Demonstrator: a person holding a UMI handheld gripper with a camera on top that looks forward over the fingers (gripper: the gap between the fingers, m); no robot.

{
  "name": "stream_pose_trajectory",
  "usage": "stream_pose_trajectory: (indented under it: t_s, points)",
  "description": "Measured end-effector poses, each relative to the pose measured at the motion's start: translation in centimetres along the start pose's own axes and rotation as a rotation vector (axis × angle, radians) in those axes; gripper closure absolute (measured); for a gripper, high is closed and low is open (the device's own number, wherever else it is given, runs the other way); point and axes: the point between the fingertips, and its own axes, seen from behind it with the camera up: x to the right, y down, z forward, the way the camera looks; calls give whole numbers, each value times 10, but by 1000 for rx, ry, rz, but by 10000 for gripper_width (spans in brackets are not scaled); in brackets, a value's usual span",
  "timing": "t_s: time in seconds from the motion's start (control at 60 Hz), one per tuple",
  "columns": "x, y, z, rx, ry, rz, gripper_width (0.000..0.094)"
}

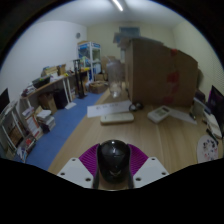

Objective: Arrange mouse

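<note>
A dark, glossy computer mouse (113,160) sits between my two fingers, its rounded back towards the camera. The purple pads (91,157) press against both of its sides, with no gap showing. My gripper (113,165) holds the mouse above the near part of a long wooden table (150,135). The underside of the mouse is hidden.
A white keyboard (117,117) lies further along the table, with a white box-like item (160,114) to its right. Dark equipment (215,105) stands along the right edge. Large cardboard boxes (155,65) stand at the far end. Shelves and a cluttered desk (50,90) line the left, across a blue floor.
</note>
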Motion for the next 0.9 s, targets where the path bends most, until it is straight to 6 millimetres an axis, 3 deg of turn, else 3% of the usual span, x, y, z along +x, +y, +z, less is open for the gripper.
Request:
stream_pose_trajectory:
  t_s: [0.067, 0.133, 0.183, 0.267, 0.333, 0.383, 0.45, 0.533, 0.617, 0.717, 0.9]
  points:
    - [5, -32, -26, 85, -11, 8, 548]
    - [18, -77, -62, 192, -18, -1, 551]
    - [37, -109, -101, 266, -7, -11, 552]
    - [97, -150, -154, 381, 83, -45, 556]
    - [159, -168, -185, 419, 176, -61, 551]
    - [206, -163, -197, 412, 237, -53, 553]
    - [266, -141, -194, 364, 304, -18, 552]
    - [329, -95, -169, 249, 346, 19, 554]
    - [374, -38, -141, 124, 384, 43, 553]
    - [390, 12, -108, 14, 363, 69, 555]
    - [402, 59, -87, -113, 343, 117, 535]
